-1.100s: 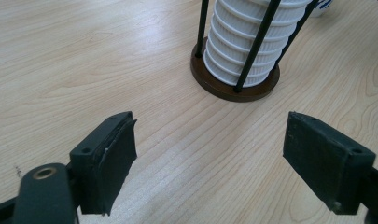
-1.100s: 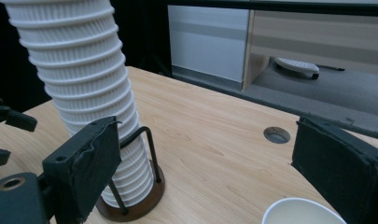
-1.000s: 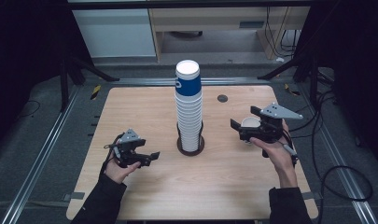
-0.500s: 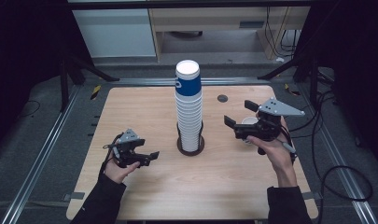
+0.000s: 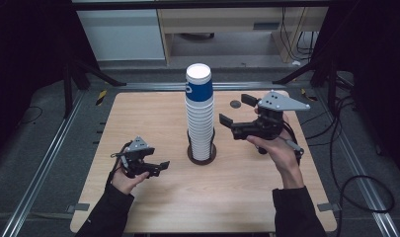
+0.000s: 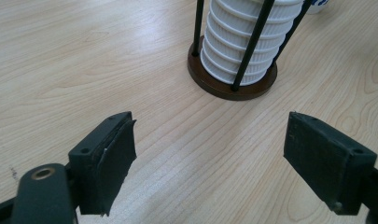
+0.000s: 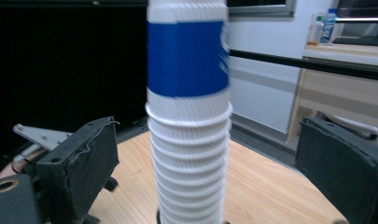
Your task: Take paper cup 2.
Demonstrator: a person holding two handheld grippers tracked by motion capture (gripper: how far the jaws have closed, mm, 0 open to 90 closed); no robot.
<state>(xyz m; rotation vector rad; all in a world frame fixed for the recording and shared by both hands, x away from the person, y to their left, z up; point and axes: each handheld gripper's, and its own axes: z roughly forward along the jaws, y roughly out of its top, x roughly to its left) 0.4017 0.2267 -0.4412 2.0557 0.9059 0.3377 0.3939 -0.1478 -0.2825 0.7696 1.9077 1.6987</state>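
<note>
A tall stack of white ribbed paper cups (image 5: 199, 118), its top cup banded in blue, stands in a dark round holder (image 5: 201, 157) with thin black rods at the table's middle. My right gripper (image 5: 236, 109) is held up just right of the stack, open, jaws pointing at its upper part. In the right gripper view the stack (image 7: 189, 116) stands beyond the gap between the wide-apart pads (image 7: 84, 163), untouched. My left gripper (image 5: 160, 167) rests low at the stack's left, open. In the left gripper view, the holder base (image 6: 224, 86) lies ahead of its empty jaws.
A small dark disc (image 5: 235, 104) lies on the table behind the right gripper. A bit of another white-and-blue cup (image 6: 317, 4) shows beyond the holder. The wooden table (image 5: 138, 113) has bare room at left and front. Metal rails run along both sides.
My right gripper has moved left toward the cup stack and risen a little, still open. The left gripper has stayed in place.
</note>
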